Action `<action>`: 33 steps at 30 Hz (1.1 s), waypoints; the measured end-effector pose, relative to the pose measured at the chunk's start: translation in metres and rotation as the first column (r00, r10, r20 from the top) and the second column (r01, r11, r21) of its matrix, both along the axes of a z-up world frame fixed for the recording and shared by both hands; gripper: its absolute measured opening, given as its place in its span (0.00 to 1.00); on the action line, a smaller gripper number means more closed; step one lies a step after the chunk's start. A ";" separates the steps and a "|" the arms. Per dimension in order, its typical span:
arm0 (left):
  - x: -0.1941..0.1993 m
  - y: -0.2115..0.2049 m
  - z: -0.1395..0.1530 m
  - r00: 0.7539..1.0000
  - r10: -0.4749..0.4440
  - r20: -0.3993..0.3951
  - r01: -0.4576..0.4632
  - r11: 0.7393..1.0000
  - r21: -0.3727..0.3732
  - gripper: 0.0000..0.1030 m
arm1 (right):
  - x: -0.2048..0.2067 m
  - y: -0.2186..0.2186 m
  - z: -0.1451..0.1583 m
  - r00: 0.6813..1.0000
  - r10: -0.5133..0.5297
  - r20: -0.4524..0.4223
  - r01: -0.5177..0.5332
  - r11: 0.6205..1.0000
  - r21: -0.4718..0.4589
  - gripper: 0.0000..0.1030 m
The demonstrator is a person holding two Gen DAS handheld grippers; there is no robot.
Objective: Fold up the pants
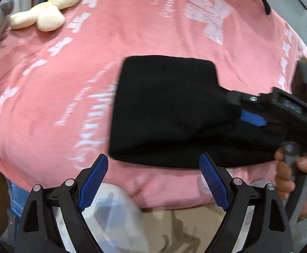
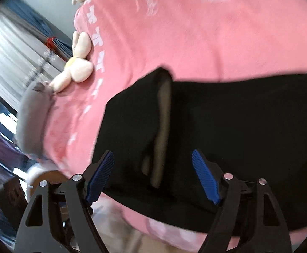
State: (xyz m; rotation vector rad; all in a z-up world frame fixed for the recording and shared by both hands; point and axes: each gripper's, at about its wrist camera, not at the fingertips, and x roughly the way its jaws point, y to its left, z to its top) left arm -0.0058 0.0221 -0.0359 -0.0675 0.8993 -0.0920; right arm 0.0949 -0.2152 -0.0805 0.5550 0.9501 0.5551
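I've got the soft black folded pants point(image 1: 166, 109) lying flat on the fuzzy pink blanket point(image 1: 48, 97) — my left gripper point(image 1: 153, 181) gapes wide, empty; my right gripper point(image 2: 153, 177) spread too, gripping nothing.

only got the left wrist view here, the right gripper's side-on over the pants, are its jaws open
Observer: Open. The right gripper has its jaws spread above the black pants, pads clear of the cloth.
Operator: any loose bit on top
Observer: Yes, a brownish lining strip shows along a fold between its fingers.
Operator: what's beyond the bed edge near the toy
Observer: A grey cushion beside the cream plush toy, with pale curtains behind.
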 end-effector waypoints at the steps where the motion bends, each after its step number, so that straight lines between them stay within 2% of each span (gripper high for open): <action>1: -0.002 0.006 0.000 1.000 0.006 0.001 -0.006 1.000 -0.002 0.83 | 0.007 0.009 -0.012 0.999 0.020 -0.046 -0.017 0.999 0.046 0.57; 3: -0.007 0.017 0.000 1.000 0.023 0.003 -0.022 1.000 -0.008 0.83 | 0.010 0.017 -0.022 0.998 -0.004 -0.070 0.009 0.997 0.076 0.27; 5: -0.008 0.026 0.001 0.999 0.042 0.012 -0.042 0.999 -0.025 0.83 | 0.010 0.023 -0.016 0.998 0.006 -0.060 -0.001 0.995 0.099 0.17; 7: -0.006 0.031 0.001 0.998 0.057 0.017 -0.056 0.998 -0.039 0.83 | 0.005 0.029 0.013 1.000 0.020 0.009 -0.021 0.996 0.090 0.15; 10: 0.001 0.034 0.007 0.998 0.067 0.017 -0.066 0.996 -0.051 0.83 | -0.010 0.026 0.082 0.984 0.033 0.175 -0.045 0.997 0.067 0.15; 13: -0.003 0.034 0.018 0.997 0.063 0.051 -0.059 0.995 -0.078 0.84 | -0.037 -0.007 0.147 0.941 0.007 0.339 -0.010 1.000 0.007 0.15; 15: -0.003 0.031 0.020 0.997 0.061 0.056 -0.056 0.994 -0.089 0.84 | -0.050 -0.039 0.161 0.927 -0.033 0.375 0.065 0.995 -0.075 0.15; 17: 0.002 0.022 0.015 0.998 0.048 0.032 -0.045 0.994 -0.098 0.84 | -0.053 -0.067 0.144 0.935 -0.087 0.343 0.156 0.972 -0.178 0.16; 19: 0.007 0.011 0.008 0.999 0.036 0.004 -0.035 0.994 -0.106 0.84 | -0.045 -0.104 0.088 0.962 -0.188 0.198 0.235 0.938 -0.253 0.16; 21: 0.010 -0.004 0.005 1.000 0.013 -0.014 -0.014 0.993 -0.121 0.84 | -0.040 -0.120 0.034 0.966 -0.244 0.083 0.257 0.899 -0.354 0.16; 22: 0.012 -0.012 0.005 1.000 -0.004 -0.015 0.002 0.993 -0.122 0.84 | -0.042 -0.121 0.018 0.965 -0.255 0.068 0.261 0.888 -0.378 0.16; 23: 0.012 -0.017 0.005 1.000 -0.017 -0.014 0.015 0.993 -0.115 0.84 | -0.047 -0.124 0.011 0.961 -0.263 0.087 0.277 0.901 -0.334 0.16; 25: 0.012 -0.030 0.006 0.999 -0.048 -0.012 0.047 0.995 -0.084 0.84 | -0.049 -0.126 0.016 0.956 -0.279 0.087 0.293 0.910 -0.294 0.16; 28: 0.014 -0.044 0.008 0.997 -0.080 -0.009 0.080 0.994 -0.074 0.84 | -0.053 -0.124 0.044 0.953 -0.261 0.155 0.293 0.924 -0.246 0.16; 30: 0.016 -0.050 0.010 0.997 -0.083 0.000 0.083 0.994 -0.078 0.84 | -0.060 -0.124 0.065 0.942 -0.254 0.218 0.306 0.918 -0.253 0.16; 32: 0.019 -0.055 0.009 0.996 -0.087 0.002 0.087 0.992 -0.089 0.84 | -0.062 -0.132 0.061 0.942 -0.250 0.226 0.308 0.909 -0.279 0.17; 33: 0.022 -0.057 0.007 0.996 -0.088 0.000 0.088 0.992 -0.094 0.84 | -0.056 -0.135 0.041 0.956 -0.233 0.180 0.282 0.901 -0.328 0.22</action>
